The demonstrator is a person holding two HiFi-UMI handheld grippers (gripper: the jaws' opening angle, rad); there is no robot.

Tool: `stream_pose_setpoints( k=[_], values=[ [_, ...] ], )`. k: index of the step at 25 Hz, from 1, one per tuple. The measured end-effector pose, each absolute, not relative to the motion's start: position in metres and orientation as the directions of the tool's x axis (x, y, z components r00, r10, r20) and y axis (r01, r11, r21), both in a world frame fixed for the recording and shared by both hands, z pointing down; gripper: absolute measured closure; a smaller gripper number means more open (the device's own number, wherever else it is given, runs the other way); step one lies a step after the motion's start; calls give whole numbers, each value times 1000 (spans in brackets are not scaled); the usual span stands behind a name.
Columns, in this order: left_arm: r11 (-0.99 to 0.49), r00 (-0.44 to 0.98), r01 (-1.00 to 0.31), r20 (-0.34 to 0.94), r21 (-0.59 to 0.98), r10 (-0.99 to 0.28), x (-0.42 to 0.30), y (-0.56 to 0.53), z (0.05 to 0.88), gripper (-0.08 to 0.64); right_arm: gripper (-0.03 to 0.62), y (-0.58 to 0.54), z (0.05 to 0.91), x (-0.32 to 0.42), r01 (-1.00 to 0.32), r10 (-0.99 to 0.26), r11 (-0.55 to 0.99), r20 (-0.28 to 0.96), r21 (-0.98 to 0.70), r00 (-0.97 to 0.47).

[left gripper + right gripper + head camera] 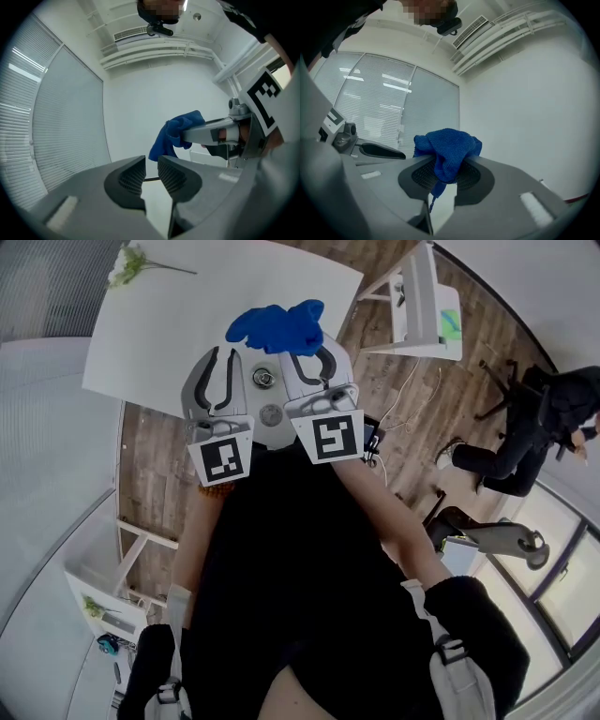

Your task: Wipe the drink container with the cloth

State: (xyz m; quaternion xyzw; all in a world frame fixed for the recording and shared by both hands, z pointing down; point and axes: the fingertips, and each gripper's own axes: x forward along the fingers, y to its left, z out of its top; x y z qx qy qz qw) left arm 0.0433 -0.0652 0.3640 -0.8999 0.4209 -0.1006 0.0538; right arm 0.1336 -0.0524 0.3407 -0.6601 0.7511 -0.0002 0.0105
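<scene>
Near white tabletop (187,334), right claw (445,171) clenched on bunched fuzzy blue cloth (447,150), left claw (151,173) slightly parted, empty

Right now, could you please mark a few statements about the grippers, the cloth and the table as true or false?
1. The right gripper is shut on the blue cloth. True.
2. The left gripper grips a drink container. False: its jaws stand apart with nothing between them.
3. A flower lies on the white table. True.
4. The blue cloth lies spread flat on the white table. False: it is bunched between the right gripper's jaws.
</scene>
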Motion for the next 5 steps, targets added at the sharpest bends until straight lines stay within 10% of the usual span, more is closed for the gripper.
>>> stream_pose_setpoints(
  k=[5],
  values=[
    [-636,622,-746,138,-196,-771,45,-63,365,517,494,-54,340,135,-990,-990,140,-21,-11,-140]
  ],
)
